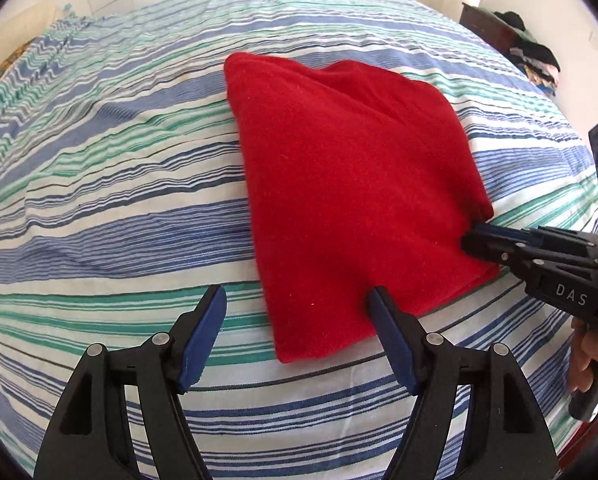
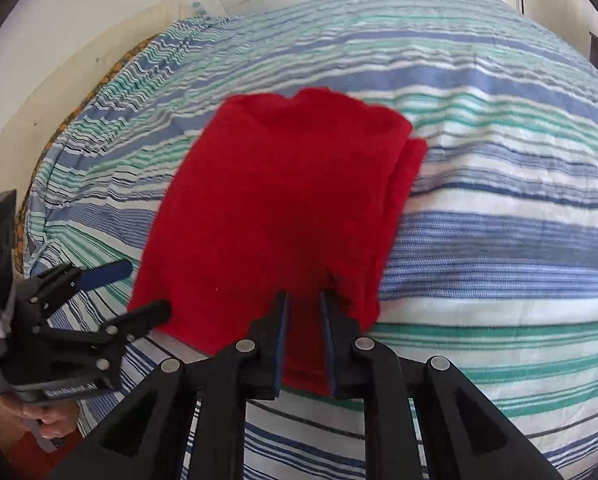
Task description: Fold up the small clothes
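A red knitted cloth, folded into a rough rectangle, lies on the striped bedspread. My left gripper stands open above the cloth's near left corner. One blue-padded finger hangs over the bedspread, the other over the cloth's edge, and nothing is pinched. In the right wrist view my right gripper is shut on the near edge of the red cloth, with a strip of red fabric running between its pads. The left wrist view shows that right gripper biting the cloth's right corner. The left gripper appears open at lower left.
The blue, green and white striped bedspread fills both views. A pile of dark clothes sits on dark furniture at the far right. White cupboard doors line the far wall. A hand holds the right gripper's handle.
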The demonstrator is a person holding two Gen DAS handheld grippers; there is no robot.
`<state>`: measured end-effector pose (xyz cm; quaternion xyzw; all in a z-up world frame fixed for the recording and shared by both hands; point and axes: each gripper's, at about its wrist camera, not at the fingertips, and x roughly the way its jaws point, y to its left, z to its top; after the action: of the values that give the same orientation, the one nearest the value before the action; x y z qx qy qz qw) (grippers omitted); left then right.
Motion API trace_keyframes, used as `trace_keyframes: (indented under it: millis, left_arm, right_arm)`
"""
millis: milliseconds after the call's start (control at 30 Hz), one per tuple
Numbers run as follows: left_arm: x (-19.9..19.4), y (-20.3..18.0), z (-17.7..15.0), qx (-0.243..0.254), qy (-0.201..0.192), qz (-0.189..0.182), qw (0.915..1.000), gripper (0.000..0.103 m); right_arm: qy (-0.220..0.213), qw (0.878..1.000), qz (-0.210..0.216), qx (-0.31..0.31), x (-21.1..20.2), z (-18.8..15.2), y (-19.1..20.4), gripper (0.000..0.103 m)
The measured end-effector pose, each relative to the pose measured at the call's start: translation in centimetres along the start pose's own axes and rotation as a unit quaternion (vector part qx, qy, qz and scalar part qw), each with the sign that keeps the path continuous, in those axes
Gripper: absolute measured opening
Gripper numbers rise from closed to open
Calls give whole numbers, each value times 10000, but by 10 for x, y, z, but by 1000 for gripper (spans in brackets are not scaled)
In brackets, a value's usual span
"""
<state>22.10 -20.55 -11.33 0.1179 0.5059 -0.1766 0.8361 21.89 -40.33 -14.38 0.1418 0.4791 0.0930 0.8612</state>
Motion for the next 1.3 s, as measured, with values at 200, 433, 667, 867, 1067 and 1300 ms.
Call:
trace_keyframes:
  millis: [200, 433, 667, 867, 1067, 1300]
  left_arm:
    - [-1, 1, -1, 119, 10, 129, 9998, 76]
    - [1, 14, -3, 41, 163, 208, 9996, 80]
    - [-14, 86, 11, -1299, -114, -911, 9873, 92]
    - [53, 69, 35, -1099, 934, -1726, 9744, 92]
    - [60, 55, 48, -1310, 1200, -2083, 9618, 27]
    - [-7, 77, 119, -1107, 313, -1993, 9732, 25]
  right_arm:
    - [-440, 9989, 71, 159, -23, -9, -3, 22]
    - [-912, 9958, 16, 35, -57, 1, -2, 71]
    - [-873, 9843, 942, 1208, -51, 29, -61, 74]
    - [142, 9681, 1758, 1782, 22, 43, -69, 75]
    - [625, 9639, 2051, 1577, 43, 45, -47, 23]
    - [-192, 9745, 1917, 1147, 0, 103, -13, 21]
